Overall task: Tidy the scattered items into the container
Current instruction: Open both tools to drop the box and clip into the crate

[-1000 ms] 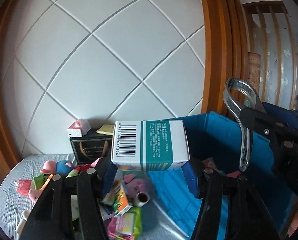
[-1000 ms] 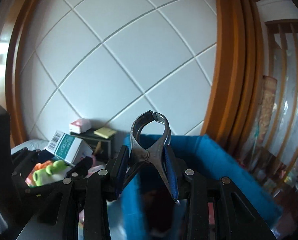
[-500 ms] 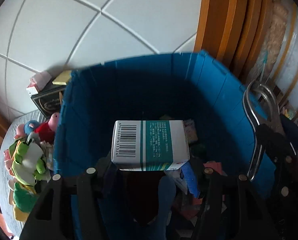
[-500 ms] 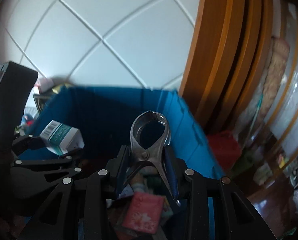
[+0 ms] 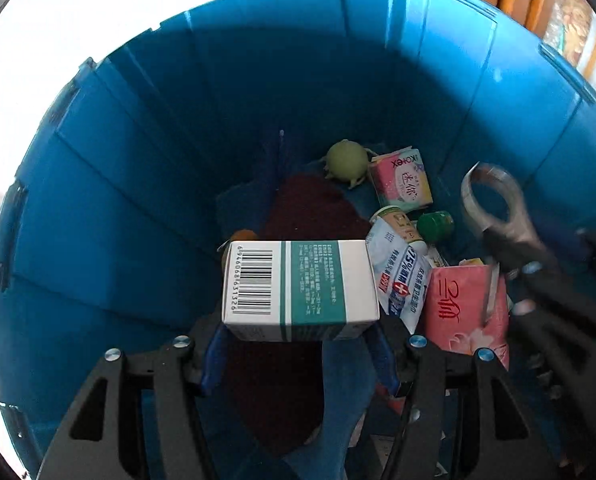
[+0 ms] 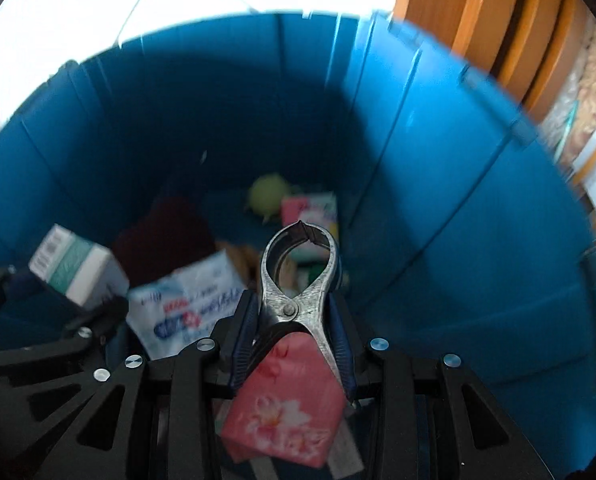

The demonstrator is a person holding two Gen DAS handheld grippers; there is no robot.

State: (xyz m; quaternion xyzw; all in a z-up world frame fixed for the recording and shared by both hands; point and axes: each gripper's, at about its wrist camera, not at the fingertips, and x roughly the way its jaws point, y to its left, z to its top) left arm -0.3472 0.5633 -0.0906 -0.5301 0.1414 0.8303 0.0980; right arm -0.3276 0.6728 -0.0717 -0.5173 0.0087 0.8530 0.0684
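Both claws hang inside the blue container (image 5: 109,184). The left claw (image 5: 298,340) is closed on a white and green carton (image 5: 300,288), barcode face up, held level above the container's floor. The right claw (image 6: 293,332) grips metal pliers (image 6: 295,280) by the handles, their ring-shaped head pointing forward. On the floor near the far right corner lie a green toy (image 5: 346,162), a pink pack (image 5: 402,180), a green-capped bottle (image 5: 434,224), a wipes pouch (image 5: 402,276) and a pink tissue pack (image 5: 464,308).
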